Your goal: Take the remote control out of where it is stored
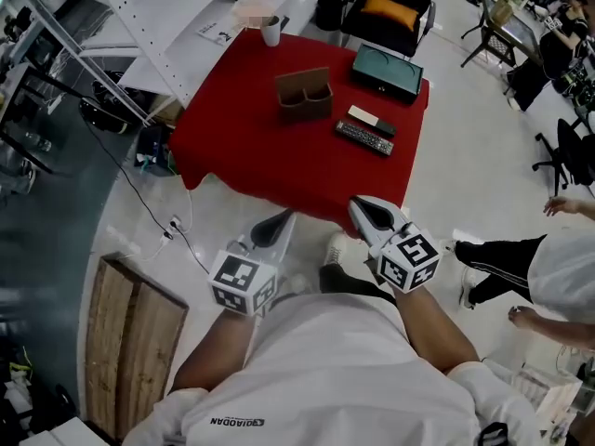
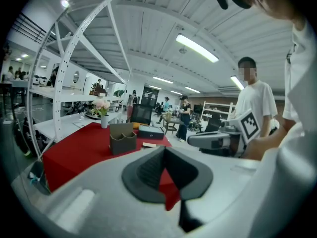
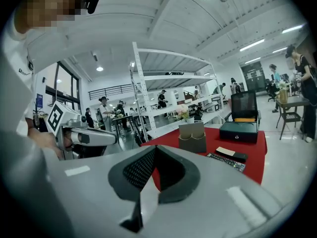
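Note:
A black remote control [image 1: 364, 138] lies flat on the red tablecloth [image 1: 242, 147], to the right of a brown two-slot holder [image 1: 304, 94]. Beside it lies a small black and beige object [image 1: 371, 120]. From the right gripper view the remote control [image 3: 226, 161] shows in front of a dark box [image 3: 238, 131]. My left gripper [image 1: 272, 226] and right gripper [image 1: 370, 210] hang side by side short of the table's near edge. Both are shut and empty, apart from everything on the table. The left gripper [image 2: 165, 155] faces the holder [image 2: 122, 138]; the right gripper [image 3: 155, 155] faces the holder [image 3: 192, 137].
A dark green box [image 1: 387, 72] sits at the far right corner and a white cup [image 1: 271, 32] at the far edge. A black chair [image 1: 390, 7] stands behind the table, a white rack [image 1: 139, 26] at left. A wooden board [image 1: 135, 328] lies on the floor; a person [image 1: 548, 268] stands at right.

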The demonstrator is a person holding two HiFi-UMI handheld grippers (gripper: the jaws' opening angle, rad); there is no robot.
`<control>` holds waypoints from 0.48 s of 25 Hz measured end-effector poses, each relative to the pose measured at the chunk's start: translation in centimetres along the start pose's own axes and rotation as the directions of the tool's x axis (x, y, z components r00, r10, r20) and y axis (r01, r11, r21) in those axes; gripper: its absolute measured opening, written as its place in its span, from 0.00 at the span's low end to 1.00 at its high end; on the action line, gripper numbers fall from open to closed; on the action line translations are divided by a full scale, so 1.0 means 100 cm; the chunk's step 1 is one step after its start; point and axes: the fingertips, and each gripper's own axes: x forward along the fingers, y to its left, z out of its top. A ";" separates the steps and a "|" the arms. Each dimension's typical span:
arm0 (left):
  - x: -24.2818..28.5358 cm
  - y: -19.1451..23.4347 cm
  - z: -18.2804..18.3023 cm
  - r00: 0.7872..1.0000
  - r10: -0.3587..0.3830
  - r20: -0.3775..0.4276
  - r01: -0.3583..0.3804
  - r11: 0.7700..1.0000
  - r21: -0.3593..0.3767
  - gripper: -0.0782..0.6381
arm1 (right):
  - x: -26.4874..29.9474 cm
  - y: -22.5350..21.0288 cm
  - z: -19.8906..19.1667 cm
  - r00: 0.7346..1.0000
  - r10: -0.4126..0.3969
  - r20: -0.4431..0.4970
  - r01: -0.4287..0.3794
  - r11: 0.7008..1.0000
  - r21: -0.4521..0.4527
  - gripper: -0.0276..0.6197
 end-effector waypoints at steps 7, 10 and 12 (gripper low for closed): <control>-0.009 -0.015 -0.002 1.000 -0.016 0.006 0.016 1.000 0.021 0.11 | -0.025 0.006 -0.005 1.000 -0.028 0.004 0.028 1.000 0.005 0.05; -0.010 -0.022 -0.001 1.000 -0.012 0.008 0.011 1.000 0.028 0.11 | -0.031 0.007 -0.003 1.000 -0.021 0.009 0.021 1.000 -0.006 0.05; -0.010 -0.026 0.000 1.000 -0.005 0.012 0.004 0.999 0.032 0.11 | -0.034 0.006 -0.001 1.000 -0.014 0.010 0.014 1.000 -0.017 0.05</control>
